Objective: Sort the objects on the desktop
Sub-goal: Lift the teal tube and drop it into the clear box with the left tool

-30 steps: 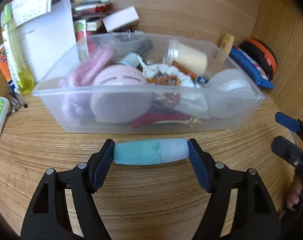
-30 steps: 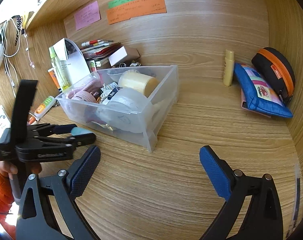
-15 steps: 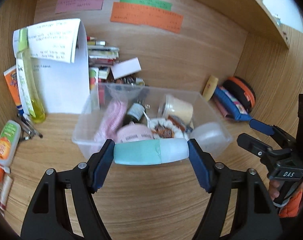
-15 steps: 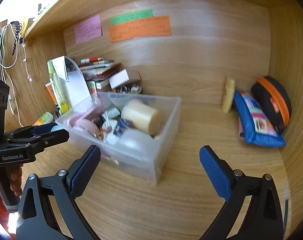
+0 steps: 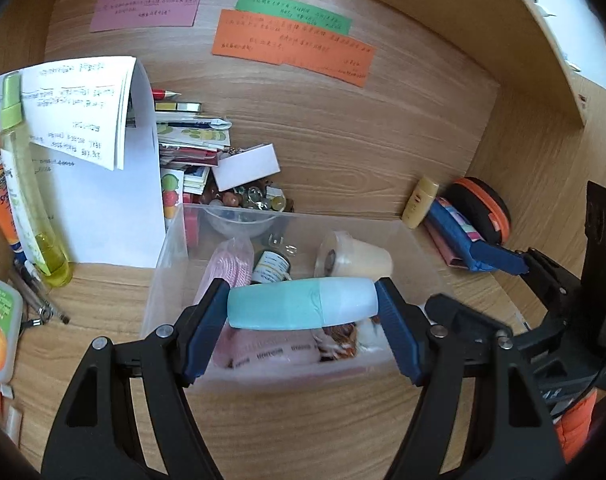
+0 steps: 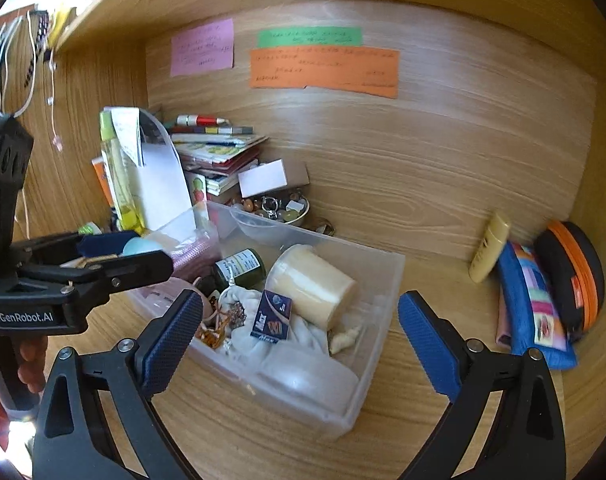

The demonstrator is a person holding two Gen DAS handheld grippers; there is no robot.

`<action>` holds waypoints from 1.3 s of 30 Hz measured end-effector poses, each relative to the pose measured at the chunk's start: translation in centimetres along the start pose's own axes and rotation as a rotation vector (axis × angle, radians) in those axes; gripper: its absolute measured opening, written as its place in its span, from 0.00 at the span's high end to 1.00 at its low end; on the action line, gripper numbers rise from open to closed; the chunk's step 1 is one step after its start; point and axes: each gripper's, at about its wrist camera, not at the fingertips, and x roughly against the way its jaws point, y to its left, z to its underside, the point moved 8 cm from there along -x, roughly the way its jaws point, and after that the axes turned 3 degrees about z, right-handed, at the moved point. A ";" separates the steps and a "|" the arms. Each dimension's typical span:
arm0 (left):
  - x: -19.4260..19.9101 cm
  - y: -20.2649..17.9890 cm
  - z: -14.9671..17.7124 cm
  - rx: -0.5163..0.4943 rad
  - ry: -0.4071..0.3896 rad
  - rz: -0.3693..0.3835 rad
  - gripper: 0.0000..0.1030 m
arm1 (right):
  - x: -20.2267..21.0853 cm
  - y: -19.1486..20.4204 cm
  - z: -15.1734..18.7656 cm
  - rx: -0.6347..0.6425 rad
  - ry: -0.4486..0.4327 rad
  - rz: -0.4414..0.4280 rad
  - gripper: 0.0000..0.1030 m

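Note:
My left gripper (image 5: 303, 307) is shut on a teal bottle with a pale cap (image 5: 301, 307), held crosswise by its two ends above the near side of the clear plastic bin (image 5: 171, 248). The bin (image 6: 387, 280) holds a cream tape roll (image 6: 315, 284), a dark green jar (image 6: 241, 268), a pink round case, white cloth and a small blue box. In the right wrist view the left gripper (image 6: 115, 254) comes in from the left over the bin's left end. My right gripper (image 6: 299, 332) stands open and empty above the bin's near right part.
Behind the bin lie stacked booklets (image 5: 191, 136), a white card box (image 5: 247, 166) and a bowl of beads (image 6: 279, 208). Papers and a yellow spray bottle (image 5: 27, 196) stand left. A yellow tube (image 6: 489, 246), blue pouch (image 6: 533, 304) and black-orange case (image 6: 575, 276) sit right. Sticky notes hang on the back wall.
Both grippers rose and moved toward the bin. The teal bottle went from low over the desk before the bin to above its near side. The right jaws stayed open.

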 end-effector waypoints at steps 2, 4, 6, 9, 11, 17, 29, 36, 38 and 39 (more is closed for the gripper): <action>-0.7 0.3 -0.1 -0.003 0.009 -0.013 0.29 | -1.0 0.0 0.4 0.001 0.017 0.006 0.05; -1.4 0.5 0.0 -0.007 0.019 -0.023 0.29 | -1.6 -0.3 0.7 -0.014 0.029 0.002 0.05; -1.8 0.5 0.2 -0.014 0.026 -0.031 0.29 | -1.9 -0.5 1.0 -0.023 0.035 -0.003 0.05; -2.4 0.4 0.4 -0.028 0.041 -0.037 0.29 | -2.3 -0.7 1.3 -0.028 0.041 -0.005 0.05; -2.7 0.3 0.5 -0.040 0.045 -0.047 0.29 | -2.3 -0.8 1.4 -0.034 0.036 -0.014 0.05; -3.4 0.1 0.5 -0.054 0.064 -0.042 0.29 | -2.4 -0.5 1.7 -0.024 0.045 -0.022 0.05; -2.1 0.5 -0.2 -0.058 0.033 -0.068 0.19 | -2.1 -0.4 1.6 -0.027 0.050 -0.020 0.05; 0.8 0.2 -1.4 -0.063 -0.046 -0.068 0.05 | -0.7 0.5 1.0 0.009 0.016 0.003 0.04; 1.8 0.2 -1.5 -0.071 -0.071 -0.081 0.04 | 0.0 0.7 0.8 0.016 0.001 0.013 0.04; 2.2 0.2 -1.5 -0.074 -0.080 -0.091 0.04 | 0.3 0.8 0.8 0.016 -0.006 0.017 0.04</action>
